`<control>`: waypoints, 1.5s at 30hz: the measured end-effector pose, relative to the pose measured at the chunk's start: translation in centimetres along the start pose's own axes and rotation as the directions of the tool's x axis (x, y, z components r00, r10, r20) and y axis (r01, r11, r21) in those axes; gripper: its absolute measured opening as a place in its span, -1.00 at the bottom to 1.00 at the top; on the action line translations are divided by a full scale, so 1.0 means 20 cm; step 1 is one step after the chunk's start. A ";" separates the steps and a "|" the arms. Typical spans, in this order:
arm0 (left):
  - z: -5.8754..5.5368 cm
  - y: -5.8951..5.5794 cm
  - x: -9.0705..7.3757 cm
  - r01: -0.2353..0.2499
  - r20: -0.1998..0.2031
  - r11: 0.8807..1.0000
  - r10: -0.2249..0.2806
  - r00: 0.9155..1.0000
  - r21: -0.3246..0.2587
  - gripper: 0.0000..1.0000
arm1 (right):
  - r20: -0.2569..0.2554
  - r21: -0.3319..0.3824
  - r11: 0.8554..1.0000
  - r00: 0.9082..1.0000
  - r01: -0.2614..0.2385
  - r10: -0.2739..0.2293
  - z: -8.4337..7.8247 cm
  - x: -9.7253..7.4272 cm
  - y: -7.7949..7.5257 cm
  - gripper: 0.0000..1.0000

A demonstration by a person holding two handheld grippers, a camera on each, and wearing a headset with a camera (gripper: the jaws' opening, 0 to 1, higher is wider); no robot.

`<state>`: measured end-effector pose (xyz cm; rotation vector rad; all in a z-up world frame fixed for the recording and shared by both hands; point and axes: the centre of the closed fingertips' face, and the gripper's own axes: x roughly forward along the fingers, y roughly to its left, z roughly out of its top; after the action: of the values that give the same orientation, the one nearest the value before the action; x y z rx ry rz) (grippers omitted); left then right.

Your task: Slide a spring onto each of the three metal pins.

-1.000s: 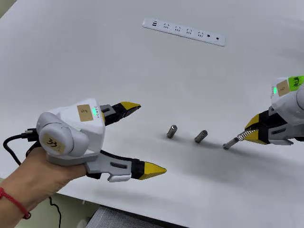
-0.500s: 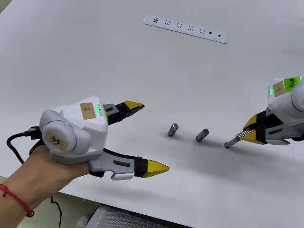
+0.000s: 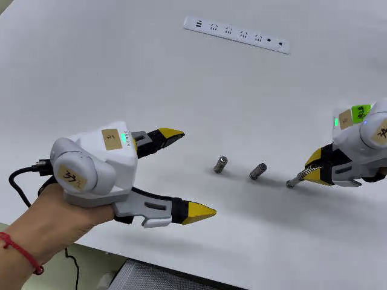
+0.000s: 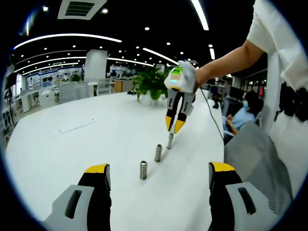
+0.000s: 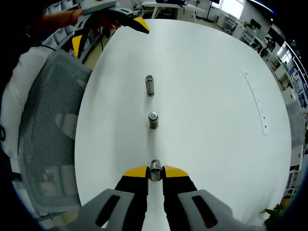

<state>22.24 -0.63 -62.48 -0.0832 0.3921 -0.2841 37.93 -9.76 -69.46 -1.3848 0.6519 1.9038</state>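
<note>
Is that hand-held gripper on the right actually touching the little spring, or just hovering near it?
Touching. The right gripper view shows the spring pinched between the yellow tips of the right hand-held gripper, with no gap on either side.

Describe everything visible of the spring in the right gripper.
The spring is a small coil of silvery metal, clamped between the yellow tips of the right gripper. It sits around the upper part of a metal pin, which slants out of it down towards the white table. Whether the pin touches the table cannot be told.
</note>
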 end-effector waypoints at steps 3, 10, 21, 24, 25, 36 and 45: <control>0.00 0.00 0.00 0.002 0.000 1.000 -0.002 1.000 -0.001 0.71 | 0.004 -0.002 1.000 1.000 0.003 -0.003 -0.01 0.03 0.00 -0.76; -0.01 0.00 0.00 0.000 -0.002 1.000 0.000 1.000 -0.002 0.71 | 0.012 0.002 1.000 1.000 0.014 -0.014 -0.03 0.07 0.00 -0.76; 0.00 0.01 0.00 -0.002 0.003 1.000 0.002 1.000 -0.003 0.70 | 0.011 0.006 1.000 1.000 0.018 -0.018 -0.04 0.14 0.01 -0.76; 0.00 0.01 0.00 0.000 0.002 1.000 0.000 1.000 -0.001 0.70 | 0.008 0.008 1.000 1.000 0.017 -0.017 -0.06 0.17 0.00 -0.76; 0.00 0.01 0.00 0.001 0.001 1.000 -0.001 1.000 -0.001 0.70 | 0.007 0.008 1.000 1.000 0.017 -0.017 -0.06 0.17 0.00 -0.76; 0.00 -0.01 0.00 0.002 -0.006 1.000 -0.002 1.000 0.001 0.70 | 0.010 0.021 1.000 1.000 0.021 -0.021 -0.07 0.19 0.00 -0.76; 0.00 -0.01 0.00 0.004 -0.016 1.000 -0.003 1.000 0.015 0.72 | 0.024 0.039 0.999 1.000 0.017 -0.018 -0.06 0.19 0.00 -0.69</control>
<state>22.18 -0.83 -62.42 -0.0673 0.4055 -0.2913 37.86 -9.82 -73.53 -1.3371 0.6588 1.8820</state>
